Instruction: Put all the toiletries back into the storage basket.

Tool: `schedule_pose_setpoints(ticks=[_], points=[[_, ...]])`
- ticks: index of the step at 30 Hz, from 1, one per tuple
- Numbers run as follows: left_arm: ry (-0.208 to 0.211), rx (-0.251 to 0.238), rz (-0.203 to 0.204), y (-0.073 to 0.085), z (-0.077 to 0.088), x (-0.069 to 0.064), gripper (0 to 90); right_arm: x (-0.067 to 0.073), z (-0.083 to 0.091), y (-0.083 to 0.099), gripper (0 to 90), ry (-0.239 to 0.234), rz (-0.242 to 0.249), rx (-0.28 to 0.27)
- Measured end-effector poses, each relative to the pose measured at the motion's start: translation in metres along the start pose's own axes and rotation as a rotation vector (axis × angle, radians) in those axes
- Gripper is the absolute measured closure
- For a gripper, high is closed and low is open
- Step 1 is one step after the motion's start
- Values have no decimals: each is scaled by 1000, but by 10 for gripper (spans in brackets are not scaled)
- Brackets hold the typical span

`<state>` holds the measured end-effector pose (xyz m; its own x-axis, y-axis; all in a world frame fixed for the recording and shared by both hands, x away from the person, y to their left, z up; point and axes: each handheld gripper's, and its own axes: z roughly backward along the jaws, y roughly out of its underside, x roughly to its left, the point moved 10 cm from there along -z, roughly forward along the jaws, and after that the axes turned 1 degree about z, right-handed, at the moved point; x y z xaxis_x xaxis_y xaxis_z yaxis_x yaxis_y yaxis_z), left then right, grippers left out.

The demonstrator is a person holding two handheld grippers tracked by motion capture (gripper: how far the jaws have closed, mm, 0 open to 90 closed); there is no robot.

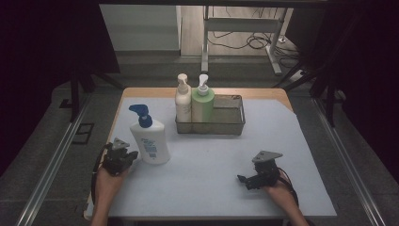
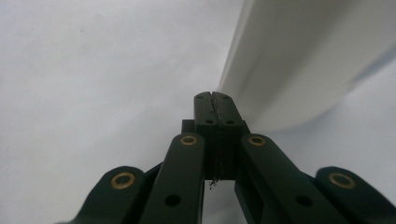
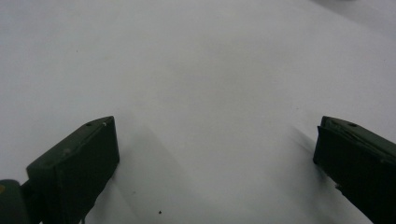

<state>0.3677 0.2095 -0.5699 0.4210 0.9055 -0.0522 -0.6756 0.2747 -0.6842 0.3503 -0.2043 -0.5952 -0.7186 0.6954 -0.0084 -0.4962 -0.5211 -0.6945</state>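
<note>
A large white bottle [image 1: 151, 141] with a blue pump top stands on the white table cover [image 1: 211, 155] at the left. Just left of its base sits my left gripper [image 1: 132, 155], shut with nothing between its jaws. In the left gripper view the closed left gripper [image 2: 215, 100] points at the cover beside the bottle's white wall [image 2: 299, 60]. My right gripper [image 1: 243, 180] rests low at the front right, open and empty. The right gripper view has the two jaws of the right gripper [image 3: 217, 135] wide apart over bare cover.
A wire basket [image 1: 230, 120] at the back centre holds a white pump bottle [image 1: 183, 101] and a green pump bottle [image 1: 203, 103] in its left end. Dark floor and metal rails flank the table. A desk frame and cables lie beyond the far edge.
</note>
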Motion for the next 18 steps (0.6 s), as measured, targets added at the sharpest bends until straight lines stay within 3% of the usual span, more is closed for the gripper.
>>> schedule_pose_setpoints(ticks=[8, 18], points=[[12, -27, -1, -14, -15, 4, 894, 0, 0, 0, 0, 0, -1, -1], [50, -47, 6, -14, -15, -1, 894, 0, 0, 0, 0, -1, -1, 0]])
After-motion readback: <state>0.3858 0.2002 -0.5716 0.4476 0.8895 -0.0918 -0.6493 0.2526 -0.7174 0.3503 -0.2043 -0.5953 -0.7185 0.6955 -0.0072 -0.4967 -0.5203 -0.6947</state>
